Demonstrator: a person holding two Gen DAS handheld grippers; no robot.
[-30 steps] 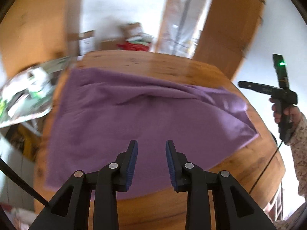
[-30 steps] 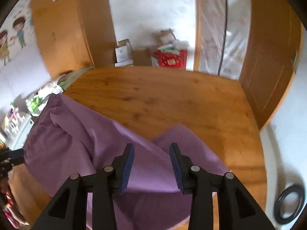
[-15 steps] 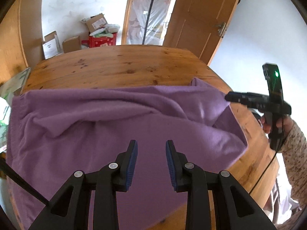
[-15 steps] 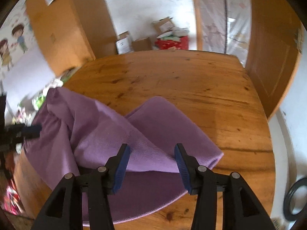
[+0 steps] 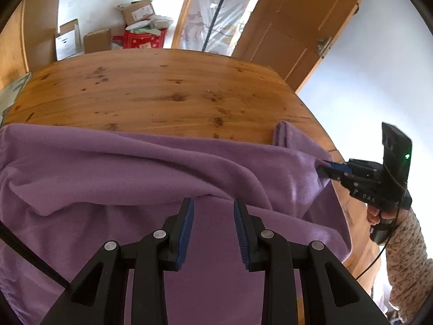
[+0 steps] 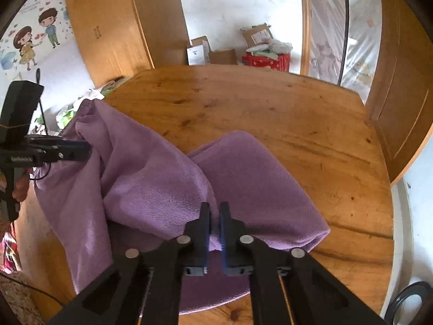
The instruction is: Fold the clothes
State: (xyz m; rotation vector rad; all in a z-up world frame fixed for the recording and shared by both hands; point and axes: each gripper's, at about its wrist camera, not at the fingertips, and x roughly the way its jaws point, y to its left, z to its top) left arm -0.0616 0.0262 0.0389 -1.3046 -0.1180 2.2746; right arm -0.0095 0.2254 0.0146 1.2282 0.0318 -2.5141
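- The right gripper [image 6: 214, 218] has just been closing, and its jaws now stand nearly together with a ridge of the purple cloth [image 6: 162, 178] pinched between the blue pads; seen from the left wrist, its tip [image 5: 328, 170] bites the cloth's right-hand edge.
- The left gripper [image 5: 213, 226] has its fingers about half apart, poised over the cloth with nothing between the pads; from the right wrist view it [image 6: 78, 149] sits at the cloth's far left side, tips at the fabric, and whether they touch it I cannot tell.
- The cloth lies rumpled across the near part of the wooden table [image 5: 167, 86], a long fold running across it side to side, and one flap spread flat toward the table's right.
- Its left part appears to hang over the table's left edge, and a corner near the right gripper reaches close to the right edge.
- Beyond the cloth the table's far half is bare wood, with plenty of room there.
- A hand in a speckled sleeve [image 5: 406, 243] grips the right tool's handle off the table's right side.
- Farther back, cardboard boxes [image 5: 97, 39] and a red bag [image 5: 144, 38] sit on the floor by the wall, next to a wooden door [image 5: 305, 27].
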